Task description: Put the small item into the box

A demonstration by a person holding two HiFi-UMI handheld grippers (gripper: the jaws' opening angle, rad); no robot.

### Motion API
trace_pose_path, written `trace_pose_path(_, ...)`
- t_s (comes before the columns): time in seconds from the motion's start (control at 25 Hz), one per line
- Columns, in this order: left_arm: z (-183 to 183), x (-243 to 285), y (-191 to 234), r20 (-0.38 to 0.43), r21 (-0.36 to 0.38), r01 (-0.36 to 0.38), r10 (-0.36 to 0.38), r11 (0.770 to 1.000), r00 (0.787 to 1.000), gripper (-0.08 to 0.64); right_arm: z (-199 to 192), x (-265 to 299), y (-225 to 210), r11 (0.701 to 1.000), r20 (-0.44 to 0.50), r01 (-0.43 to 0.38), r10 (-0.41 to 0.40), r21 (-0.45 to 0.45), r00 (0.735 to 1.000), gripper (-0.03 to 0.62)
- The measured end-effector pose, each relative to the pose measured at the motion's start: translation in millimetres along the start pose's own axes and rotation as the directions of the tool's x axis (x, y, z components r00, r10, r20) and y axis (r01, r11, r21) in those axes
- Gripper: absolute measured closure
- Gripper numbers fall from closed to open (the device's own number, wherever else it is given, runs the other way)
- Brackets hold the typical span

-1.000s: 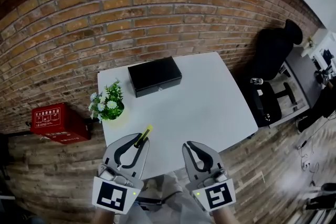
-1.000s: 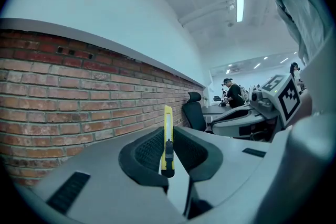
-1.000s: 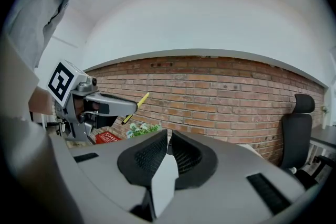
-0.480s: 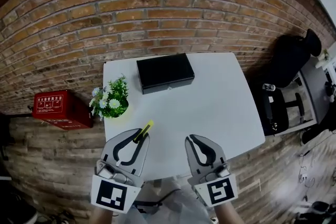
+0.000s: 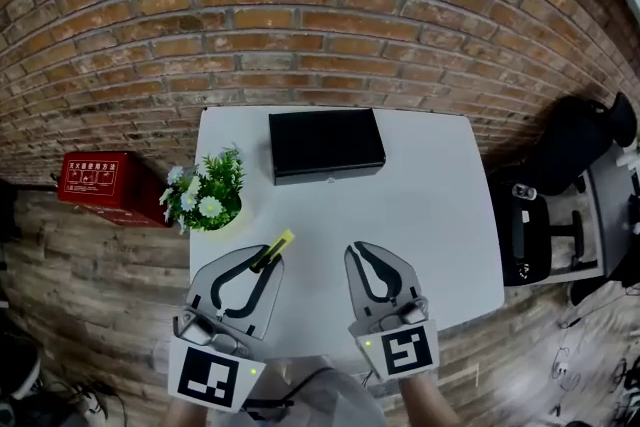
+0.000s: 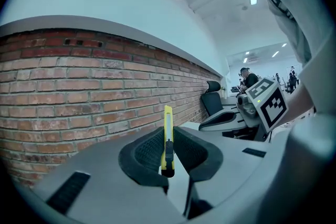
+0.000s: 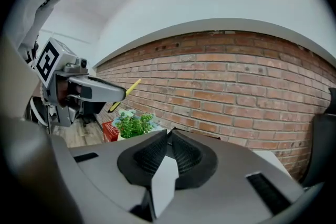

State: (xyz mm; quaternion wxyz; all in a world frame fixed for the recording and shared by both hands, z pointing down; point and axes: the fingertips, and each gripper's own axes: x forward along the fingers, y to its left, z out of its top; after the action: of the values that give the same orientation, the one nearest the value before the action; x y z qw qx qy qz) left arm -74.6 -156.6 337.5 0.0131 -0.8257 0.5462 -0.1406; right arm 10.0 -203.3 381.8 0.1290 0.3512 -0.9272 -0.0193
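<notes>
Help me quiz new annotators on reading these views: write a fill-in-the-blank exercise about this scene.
1. The left gripper is shut on a ____ utility knife.
2. The black box at the back of the white table has its lid ____.
3. The right gripper is shut with ____ between its jaws.
4. In the head view, the potted plant stands to the ____ of the box.

Missing words: yellow; closed; nothing; left
</notes>
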Motion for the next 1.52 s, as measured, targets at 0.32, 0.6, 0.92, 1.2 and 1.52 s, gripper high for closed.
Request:
trace_pose_path(0.32, -22.1, 31.5, 14.6, -0.038, -0.024, -0.039, 0.038, 0.999, 0.999, 0.506, -35.8, 60.8, -31.0, 0.999, -0.072, -0.022, 0.024, 0.038, 0.997, 0.534)
trace_pose_path(0.6, -42.0, 53.9, 22.1, -0.073, -0.034, -0.053, 0.05, 0.998, 0.996, 0.506, -68.1, 106.7, -48.2, 0.999, -0.13, -0.019, 0.024, 0.037, 0.991, 0.534)
trace_pose_path(0.92, -63.5, 66.6, 27.2, -0.106, -0.061, -0.084, 0.077, 0.995, 0.991, 0.506, -114.9, 142.6, -62.7, 0.998, -0.214, 0.006, 0.006, 0.057, 0.977, 0.528)
trace_pose_path(1.2, -81.5, 71.6, 31.5, -0.135, -0.077, -0.108, 0.097, 0.991, 0.986, 0.506, -151.4, 172.3, -68.8, 0.996, -0.277, 0.024, 0.002, 0.089, 0.961, 0.489)
trace_pose_path(1.52, -92.1, 70.7, 36.3, -0.154, -0.085, -0.129, 0.115, 0.988, 0.981, 0.506, -174.1, 188.4, -70.5, 0.992, -0.329, 0.05, -0.01, 0.113, 0.944, 0.489)
